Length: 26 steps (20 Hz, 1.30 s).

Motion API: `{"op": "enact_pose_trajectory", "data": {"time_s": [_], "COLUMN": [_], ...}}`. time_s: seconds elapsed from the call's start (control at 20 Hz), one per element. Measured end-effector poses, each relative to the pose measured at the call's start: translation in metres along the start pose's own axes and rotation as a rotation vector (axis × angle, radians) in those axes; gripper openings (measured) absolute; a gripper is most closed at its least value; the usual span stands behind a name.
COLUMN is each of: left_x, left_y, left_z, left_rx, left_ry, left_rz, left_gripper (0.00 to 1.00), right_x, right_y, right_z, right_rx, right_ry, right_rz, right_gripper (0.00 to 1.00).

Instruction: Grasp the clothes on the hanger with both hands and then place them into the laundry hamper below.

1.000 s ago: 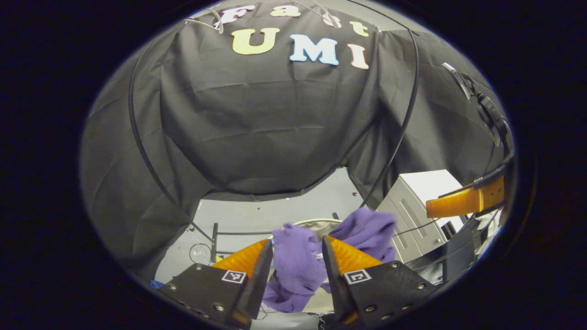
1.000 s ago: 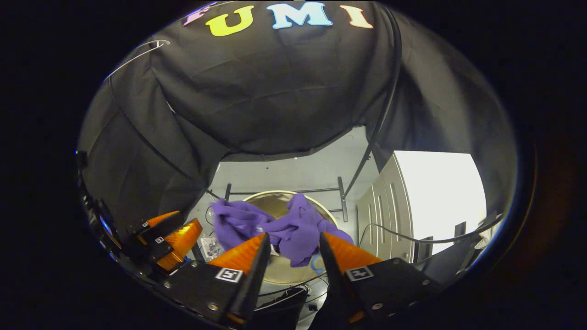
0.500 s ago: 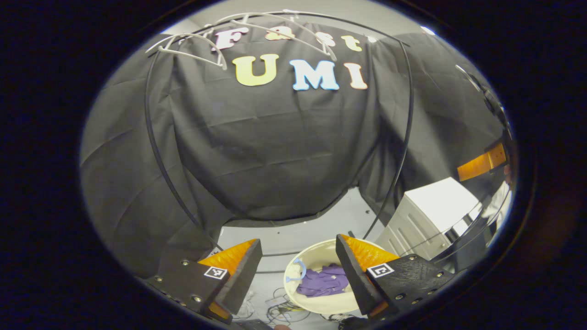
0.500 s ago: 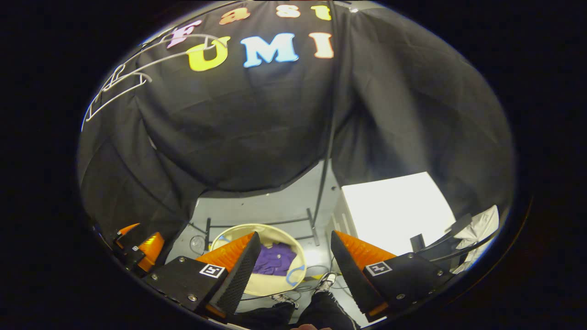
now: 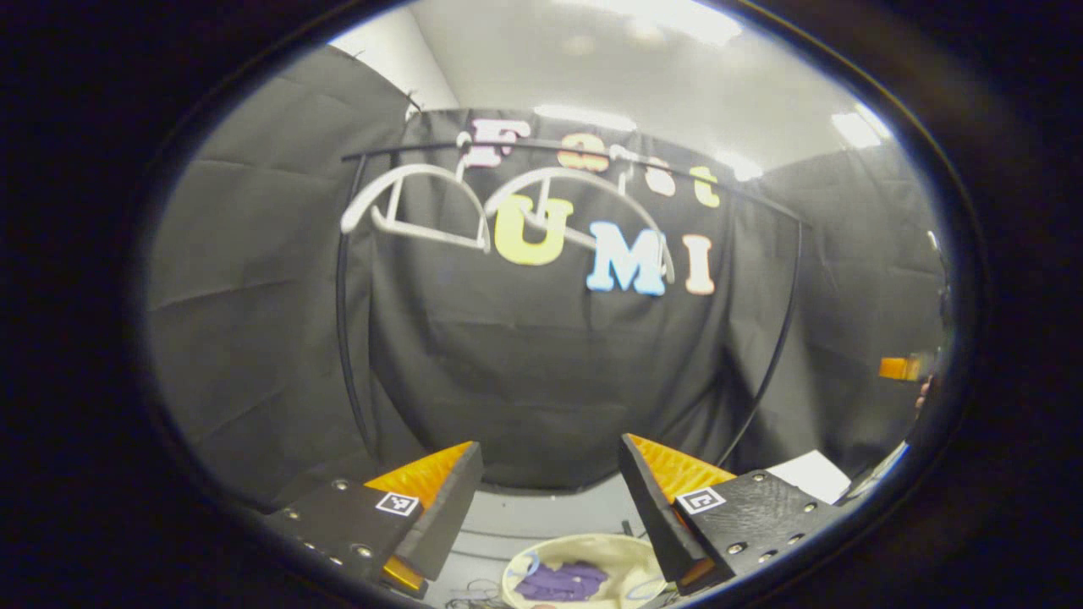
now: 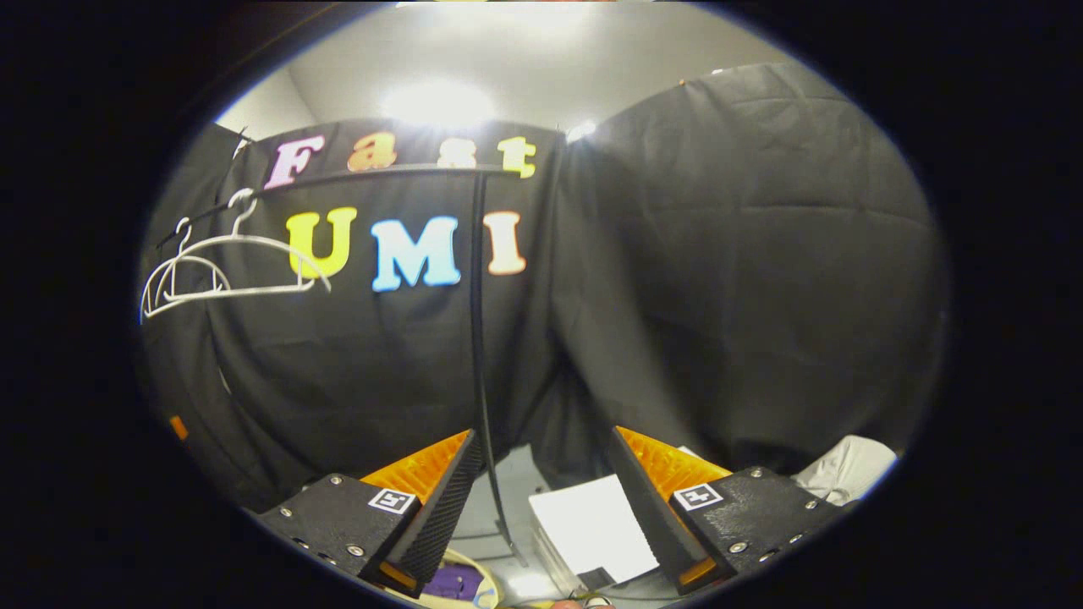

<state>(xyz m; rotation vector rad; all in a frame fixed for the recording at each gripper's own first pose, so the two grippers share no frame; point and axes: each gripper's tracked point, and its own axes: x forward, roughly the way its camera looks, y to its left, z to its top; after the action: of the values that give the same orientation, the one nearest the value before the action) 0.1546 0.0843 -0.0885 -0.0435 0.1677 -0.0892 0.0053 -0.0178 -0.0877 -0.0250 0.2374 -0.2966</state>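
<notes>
The purple garment [image 5: 561,581] lies bunched inside the cream laundry hamper [image 5: 628,558] on the floor, low in the left gripper view. A bit of the garment [image 6: 453,582] also shows at the bottom of the right gripper view. My left gripper [image 5: 550,461] is open, raised well above the hamper, with nothing between its fingers. My right gripper [image 6: 541,452] is open too and holds nothing. Bare white hangers [image 5: 415,203] hang from the black rail [image 5: 406,152]; in the right gripper view a hanger [image 6: 216,271] hangs at the far left.
A white cabinet [image 6: 592,529] stands on the floor right of the hamper. The black rack's upright poles [image 6: 481,338] rise in front of the cloth wall. A pale bundle [image 6: 846,469] lies at the lower right in the right gripper view. The other gripper [image 5: 898,368] shows at the right edge.
Both grippers opened and let the purple garment fall into the hamper, then rose and tilted upward; the hangers and rail have come into view.
</notes>
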Motion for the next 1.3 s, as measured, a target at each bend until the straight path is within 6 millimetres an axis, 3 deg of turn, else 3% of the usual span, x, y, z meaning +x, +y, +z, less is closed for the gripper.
{"op": "enact_pose_trajectory", "data": {"time_s": [0.2,0.35,0.5,0.65,0.75,1.0,1.05,1.3], "left_x": [-0.008,-0.017,-0.038,-0.058,-0.058,-0.053,-0.059,-0.099], "left_y": [-0.033,-0.062,-0.083,-0.12,-0.149,-0.189,-0.195,-0.226], "left_z": [0.088,0.118,0.14,0.151,0.149,0.119,0.116,0.119], "left_rx": [-0.038,-0.075,-0.044,-0.026,-0.021,0.028,0.012,-0.059], "left_ry": [-0.175,-0.232,-0.296,-0.32,-0.303,-0.265,-0.277,-0.366], "left_rz": [0.007,0.035,0.114,0.127,0.092,0.146,0.171,0.197], "left_gripper": [0.99,0.98,0.97,0.96,0.95,0.96,0.93,0.93], "right_x": [0.019,0.04,0.069,0.095,0.107,0.139,0.141,0.138], "right_y": [-0.028,-0.05,-0.08,-0.111,-0.116,-0.112,-0.11,-0.093], "right_z": [0.064,0.1,0.114,0.117,0.119,0.104,0.1,0.095], "right_rx": [0.018,-0.011,0.025,0.101,0.09,0.034,0.027,0.002], "right_ry": [-0.164,-0.244,-0.254,-0.247,-0.291,-0.271,-0.265,-0.32], "right_rz": [0.01,0.062,0.094,0.093,0.141,0.234,0.255,0.313], "right_gripper": [0.92,0.92,0.94,0.94,0.94,0.91,0.94,0.94]}}
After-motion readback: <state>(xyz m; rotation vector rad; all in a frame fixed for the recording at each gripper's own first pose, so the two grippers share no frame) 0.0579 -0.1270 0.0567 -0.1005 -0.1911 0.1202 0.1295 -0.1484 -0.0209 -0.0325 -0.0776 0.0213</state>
